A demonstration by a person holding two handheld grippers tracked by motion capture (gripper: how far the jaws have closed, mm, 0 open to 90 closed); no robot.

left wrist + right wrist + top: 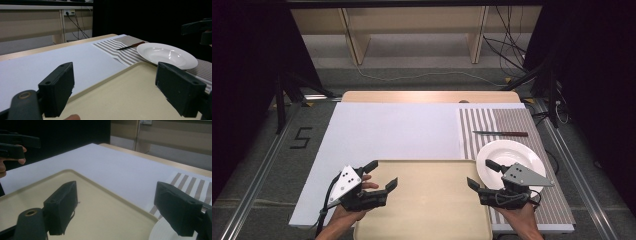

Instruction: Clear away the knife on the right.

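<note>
- Both pairs of black jaws stand wide apart with nothing between their pads: the left gripper (pixel 381 176) and the right gripper (pixel 481 173) each hang over an end of the beige tray (pixel 422 200), pointing inward toward one another.
- Left gripper view: the two pads (pixel 58 87) frame bare tray floor (pixel 125 100); whether they touch it cannot be told.
- Right gripper view: its jaws straddle the tray's far right corner (pixel 140 213), one over the tray, the other over the rim of the white plate (pixel 162 232).
- Beige and shallow with rounded corners, the tray lies at the near edge of the table on a white sheet (pixel 392 130).
- Just right of the tray sits the plate (pixel 512 155) on a striped mat (pixel 512 120), with a knife (pixel 499 133) beyond it.
</note>
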